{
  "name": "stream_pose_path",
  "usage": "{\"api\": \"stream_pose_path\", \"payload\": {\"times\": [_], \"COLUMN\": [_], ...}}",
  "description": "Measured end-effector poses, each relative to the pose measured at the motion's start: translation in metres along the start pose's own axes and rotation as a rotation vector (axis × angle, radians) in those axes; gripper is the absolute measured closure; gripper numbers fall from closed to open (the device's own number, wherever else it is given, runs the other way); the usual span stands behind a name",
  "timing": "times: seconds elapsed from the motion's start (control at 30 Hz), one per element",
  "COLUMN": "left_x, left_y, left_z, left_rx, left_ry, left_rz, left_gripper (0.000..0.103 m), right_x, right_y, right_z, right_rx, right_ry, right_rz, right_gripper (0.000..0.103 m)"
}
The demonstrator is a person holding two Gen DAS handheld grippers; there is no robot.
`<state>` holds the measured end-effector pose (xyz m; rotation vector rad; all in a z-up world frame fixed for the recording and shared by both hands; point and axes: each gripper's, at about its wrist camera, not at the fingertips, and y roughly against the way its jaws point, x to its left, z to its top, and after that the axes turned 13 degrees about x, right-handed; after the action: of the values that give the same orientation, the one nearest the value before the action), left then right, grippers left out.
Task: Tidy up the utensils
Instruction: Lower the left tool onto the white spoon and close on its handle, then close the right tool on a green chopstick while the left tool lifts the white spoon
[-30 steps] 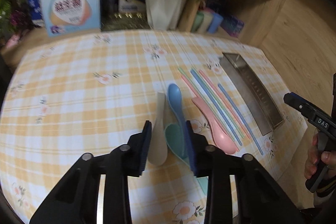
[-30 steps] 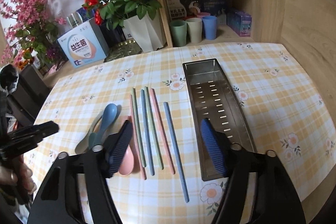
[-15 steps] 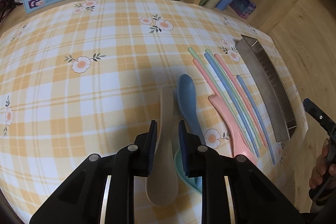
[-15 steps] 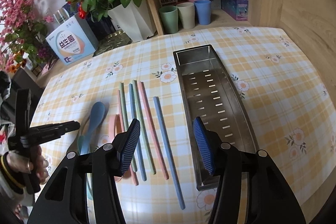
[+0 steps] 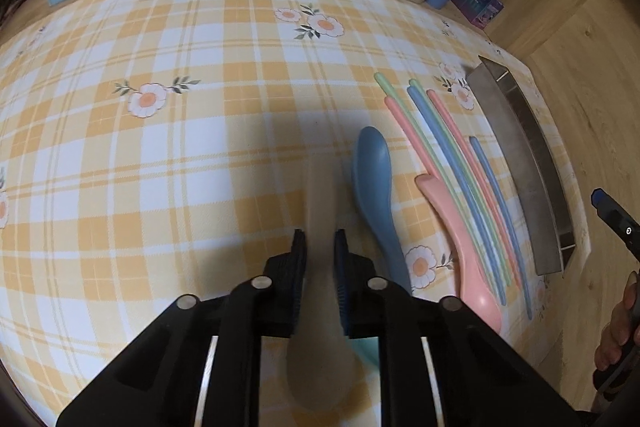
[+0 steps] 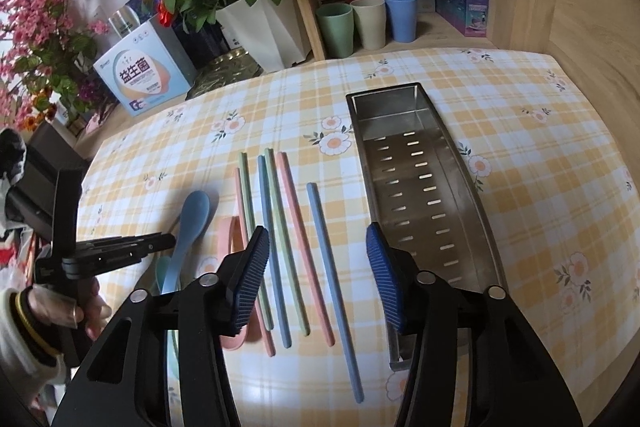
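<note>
Blurred almost beyond reading, the beige spoon (image 5: pixel 320 355) sits clenched in the left gripper (image 5: pixel 320 247) jaws above the tabletop (image 5: pixel 180 155); a green spoon (image 5: pixel 366 349) peeks beneath. Right gripper (image 6: pixel 316 259) jaws gape over chopsticks (image 6: pixel 298 239).

Soft, even daylight — a broad grey shadow falls on the tabletop (image 5: pixel 260 147) ahead of the left tool (image 5: pixel 320 255). Fisheye bending curves every edge (corners go black); the beige spoon (image 5: pixel 320 347) is motion-blurred.

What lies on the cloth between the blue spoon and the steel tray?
In the right wrist view, between the blue spoon and the steel tray lie the pink spoon and six coloured chopsticks, side by side.
</note>
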<state>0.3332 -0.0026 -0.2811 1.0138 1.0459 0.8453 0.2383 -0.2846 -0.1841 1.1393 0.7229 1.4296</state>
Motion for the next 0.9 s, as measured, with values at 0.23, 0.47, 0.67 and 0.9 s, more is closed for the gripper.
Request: {"api": "stream_pose_path", "payload": {"times": [0.23,0.47,0.67,0.9], "left_x": [0.006,0.018,0.018,0.015], "left_y": [0.03,0.059,0.077,0.086], "left_z": [-0.024,-0.05,-0.064,-0.074], "left_rx": [-0.126,-0.206,-0.249,-0.273], "left_ry": [0.046,0.136,0.154,0.152], "left_rz": [-0.009,-0.049,-0.073,-0.091], "left_gripper": [0.09,0.09,0.09,0.09], "right_x": [0.009,0.035,0.047,0.053], "right_y": [-0.013,-0.041,-0.09,-0.118], "right_z": [-0.001,0.005,0.033,0.053], "right_rx": [0.045,0.102,0.191,0.226], "right_ry": [0.069,0.215,0.239,0.233], "right_rz": [0.016,0.02,-0.004,-0.032], "right_gripper": [0.081,0.097,0.097,0.097]}}
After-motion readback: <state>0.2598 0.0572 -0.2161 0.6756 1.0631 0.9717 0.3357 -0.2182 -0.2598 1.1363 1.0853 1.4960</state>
